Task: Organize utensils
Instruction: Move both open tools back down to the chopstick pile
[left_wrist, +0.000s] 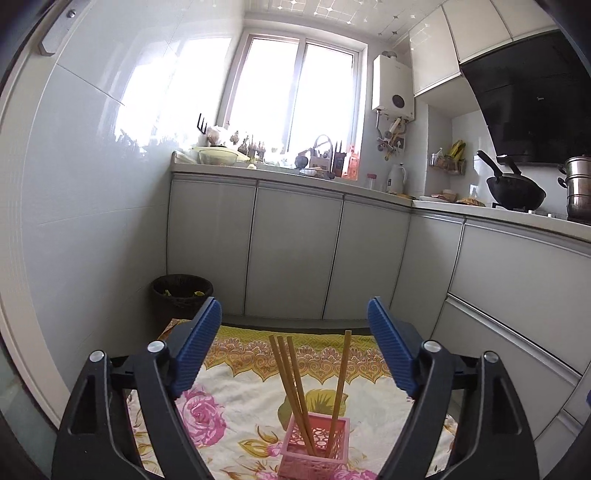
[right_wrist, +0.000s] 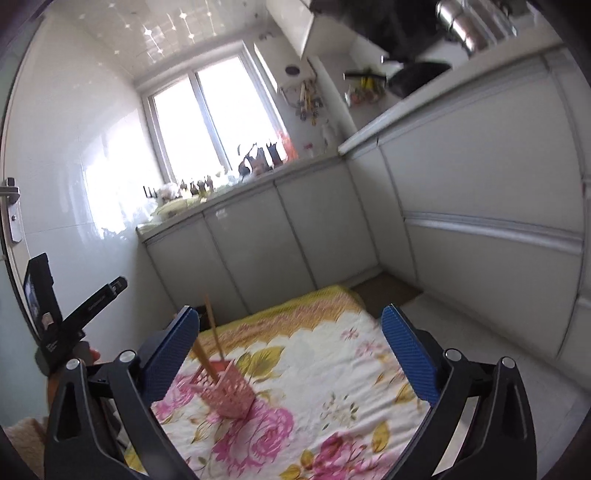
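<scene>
Pink basket (left_wrist: 314, 445) sits low centre of left wrist view on the floral cloth (left_wrist: 236, 373), w/ four chopsticks (left_wrist: 293, 384) standing in it, leaning apart. Left gripper (left_wrist: 295, 347) has fingers wide apart, nothing between the pads; basket is below and in front. Right gripper (right_wrist: 290, 354): fingers also spread, empty, basket (right_wrist: 227, 391) lower left of its view. Likely the release step: back both off straight, w/o clipping stick tops, so the basket doesn't tip.

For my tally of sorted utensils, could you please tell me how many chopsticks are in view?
4, all standing in the pink basket: three chopsticks leaning together on its left side, one chopstick apart on its right. None show on the floral cloth; others may be hidden.
</scene>
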